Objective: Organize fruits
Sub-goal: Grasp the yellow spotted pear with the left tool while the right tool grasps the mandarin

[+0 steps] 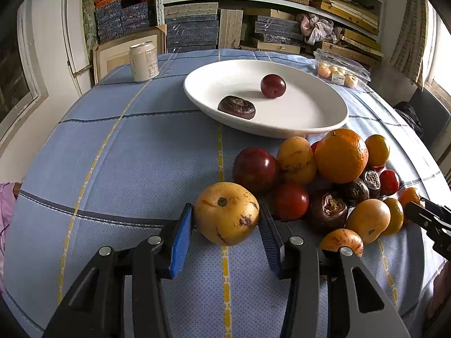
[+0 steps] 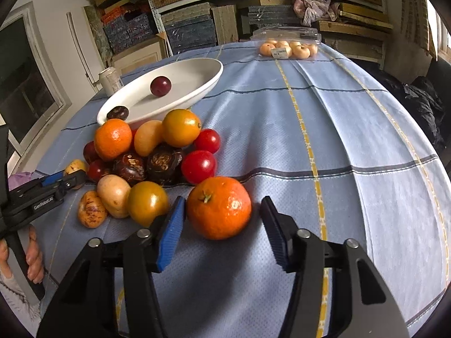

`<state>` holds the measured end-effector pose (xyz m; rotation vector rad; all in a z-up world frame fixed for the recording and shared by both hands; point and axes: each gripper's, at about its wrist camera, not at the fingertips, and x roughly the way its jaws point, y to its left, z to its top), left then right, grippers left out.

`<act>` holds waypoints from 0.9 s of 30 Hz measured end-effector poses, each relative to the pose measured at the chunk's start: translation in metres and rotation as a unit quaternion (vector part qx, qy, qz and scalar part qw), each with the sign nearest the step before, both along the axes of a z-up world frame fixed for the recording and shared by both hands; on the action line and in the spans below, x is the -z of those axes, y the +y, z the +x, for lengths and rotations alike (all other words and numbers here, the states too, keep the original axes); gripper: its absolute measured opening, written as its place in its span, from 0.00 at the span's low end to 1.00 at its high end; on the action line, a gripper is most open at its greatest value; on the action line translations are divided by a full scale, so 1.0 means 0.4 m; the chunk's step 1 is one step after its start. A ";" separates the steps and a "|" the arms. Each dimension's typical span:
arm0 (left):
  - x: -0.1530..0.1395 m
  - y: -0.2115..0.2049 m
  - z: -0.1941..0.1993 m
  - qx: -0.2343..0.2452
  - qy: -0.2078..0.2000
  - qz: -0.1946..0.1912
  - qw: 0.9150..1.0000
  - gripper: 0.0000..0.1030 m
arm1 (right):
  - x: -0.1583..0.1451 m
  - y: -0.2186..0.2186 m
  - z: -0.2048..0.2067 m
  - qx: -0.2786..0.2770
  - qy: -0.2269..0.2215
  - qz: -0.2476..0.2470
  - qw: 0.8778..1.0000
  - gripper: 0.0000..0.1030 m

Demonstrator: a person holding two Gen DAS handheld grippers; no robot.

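My left gripper (image 1: pixel 225 225) sits low over the cloth (image 1: pixel 126 169) with its jaws spread around a yellow fruit (image 1: pixel 226 213). Both pads are right at its sides, but I cannot tell whether they press it; the fruit rests on the cloth at the near left edge of the pile (image 1: pixel 332 180).

My right gripper (image 2: pixel 222 225) has its jaws wide apart on either side of a tangerine (image 2: pixel 219 208). There is a clear gap at the right pad, and the left pad is just beside the skin. The tangerine lies on the cloth at the near right edge of the pile, holding nothing up.

The pile itself mixes a big orange (image 1: pixel 341 155), red tomatoes (image 2: pixel 198 166), dark water chestnuts (image 2: pixel 165 163) and small yellow fruits, all touching one another in the middle of the table.

Just beyond the pile is the white dish (image 1: pixel 324 118), with a plum (image 1: pixel 272 85) and one water chestnut (image 1: pixel 236 107) in it, apart from each other.

At the far left stands a can (image 1: pixel 143 61); at the far right, a clear box (image 1: pixel 342 69) of pale fruit.
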<state>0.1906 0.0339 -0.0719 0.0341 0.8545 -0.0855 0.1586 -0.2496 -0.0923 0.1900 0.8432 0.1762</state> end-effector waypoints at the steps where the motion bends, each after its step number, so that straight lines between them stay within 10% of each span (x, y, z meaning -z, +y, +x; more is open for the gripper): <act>1: 0.000 0.000 0.000 0.000 0.000 -0.001 1.000 0.45 | 0.001 0.000 0.007 -0.002 0.002 0.001 1.000 0.48; 20: -0.063 0.027 -0.028 -0.044 -0.058 0.009 0.997 0.45 | -0.024 -0.021 -0.016 -0.001 -0.024 0.038 0.999 0.44; 27: -0.172 0.018 0.072 -0.056 -0.077 -0.014 0.995 0.45 | -0.200 0.021 0.057 -0.024 -0.082 0.048 0.995 0.44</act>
